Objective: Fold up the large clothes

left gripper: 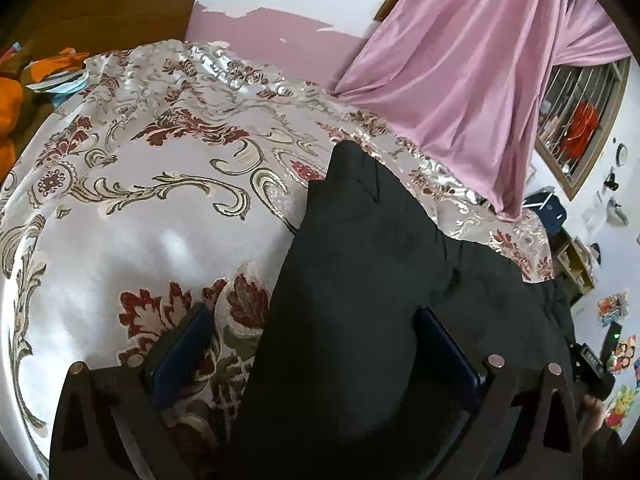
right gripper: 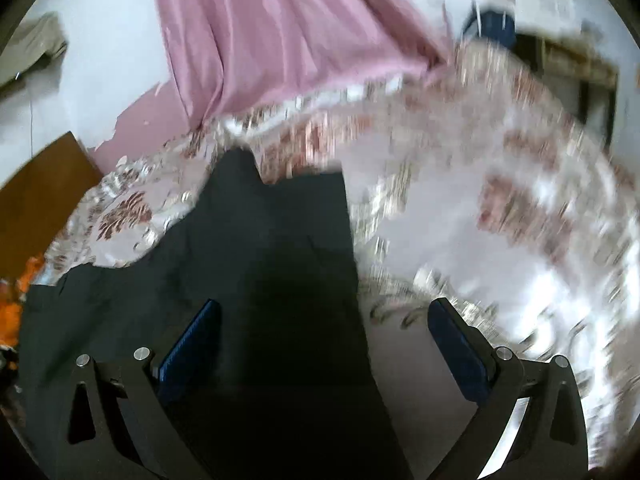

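Note:
A large black garment (left gripper: 380,264) lies on a bed covered by a shiny floral bedspread (left gripper: 140,208). In the left wrist view it runs from the near edge up to a point near the middle. My left gripper (left gripper: 312,332) is open above its left edge, one pad over the bedspread and one over the cloth. In the blurred right wrist view the garment (right gripper: 260,264) fills the lower left. My right gripper (right gripper: 324,324) is open over the garment's right edge, holding nothing.
A pink curtain (left gripper: 460,60) hangs down onto the bed's far right side. A wooden headboard (left gripper: 104,4) and orange cloth (left gripper: 12,104) are at the far left. A barred window (left gripper: 576,120) and shelves with clutter stand at the right.

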